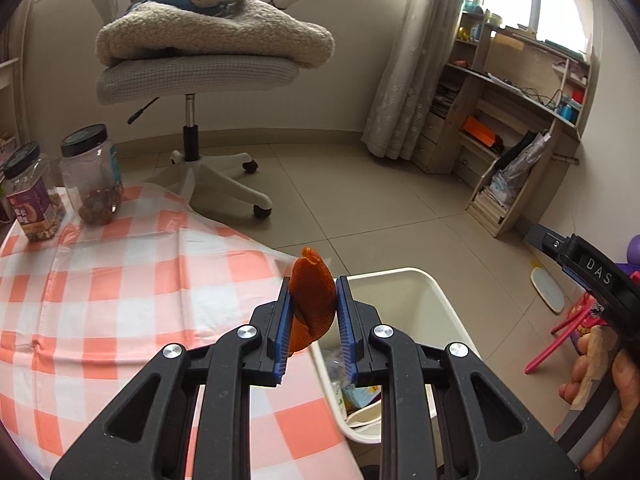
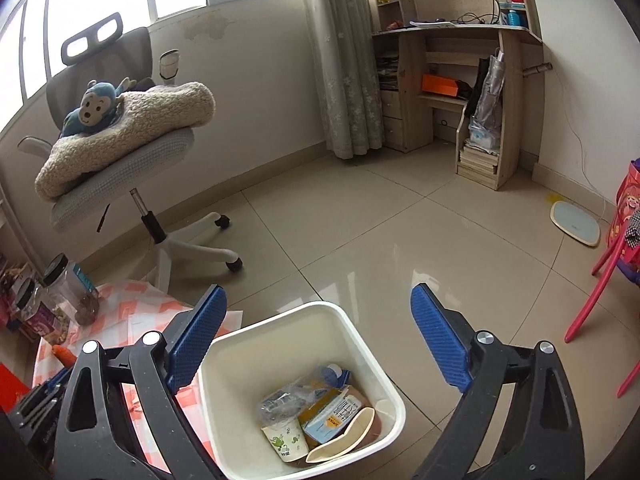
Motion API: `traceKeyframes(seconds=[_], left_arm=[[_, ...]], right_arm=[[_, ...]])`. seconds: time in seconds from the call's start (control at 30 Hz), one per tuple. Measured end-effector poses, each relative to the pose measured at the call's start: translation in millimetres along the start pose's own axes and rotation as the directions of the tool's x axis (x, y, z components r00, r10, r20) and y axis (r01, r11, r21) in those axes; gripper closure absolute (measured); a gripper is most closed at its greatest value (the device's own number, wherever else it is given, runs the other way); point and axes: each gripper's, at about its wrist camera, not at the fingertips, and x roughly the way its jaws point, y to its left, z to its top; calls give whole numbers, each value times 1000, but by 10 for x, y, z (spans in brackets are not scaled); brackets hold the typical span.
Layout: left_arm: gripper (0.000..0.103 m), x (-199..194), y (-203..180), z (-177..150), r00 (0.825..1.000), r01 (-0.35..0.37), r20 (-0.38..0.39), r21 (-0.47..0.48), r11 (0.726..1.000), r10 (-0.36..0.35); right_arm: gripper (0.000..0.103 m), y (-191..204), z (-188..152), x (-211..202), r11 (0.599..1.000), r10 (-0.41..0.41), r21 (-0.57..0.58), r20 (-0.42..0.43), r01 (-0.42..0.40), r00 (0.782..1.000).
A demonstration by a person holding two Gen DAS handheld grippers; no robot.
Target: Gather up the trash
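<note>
A: Left claw (image 1: 313, 312), nearest the lens: blue pads clamped on an orange peel (image 1: 310, 300). Peel stands upright between the pads, its lower end hanging below them. It sits right at the bin's near-left rim, over the edge where the checked bench (image 1: 120, 280) meets the white bin (image 1: 416, 292). Not yet over the opening, by my read.

B: Right claw (image 2: 318, 340)?

A: Spread wide, holding nothing, hovering above the bin (image 2: 360, 344). Looking down from it, the bin already holds a paper cup, a crumpled plastic bottle, a carton and a curved beige scrap.

B: So the step is the drop.

A: I judge so. Carry the peel further in over the bin's middle before parting the pads; released at the rim it could fall onto the cloth or the floor tiles beside the bin.

B: Anything in the way?

A: The right claw shares the airspace above the bin. I would shift it to the bin's far side, away from the bench. Open the left fully: peel may cling to the ribbed pads.

B: Rest of the bench?

A: Two black-lidded jars (image 1: 64, 184) at the bench corner well away from the bin. Not trash, I think.
</note>
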Motion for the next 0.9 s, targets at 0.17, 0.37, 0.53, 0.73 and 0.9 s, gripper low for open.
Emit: traceKeyframes(seconds=[0.17,0.37,0.53,0.73,0.9], left_arm=[[81,166,-369,-3,998,48,-29,29,998,-47],[81,361,-806,30,991,117,-79,66,991,-112],[44,476,-1079,72,981,166,-118,82,983,-156],[24,364,-1144,55,977,179,-131,82,980,-167],[13,27,-985,0,992,109,-74,88,990,-103]], right_arm=[[9,-279,37,-34,998,-38,40,5,38,999],[7,-605,73,-113,991,-95,92,14,93,995],[7,-846,106,-221,978,-166,136,38,160,985],[7,-899,106,-387,969,-214,139,53,205,975],[7,-641,58,-582,978,-204,67,98,198,974]])
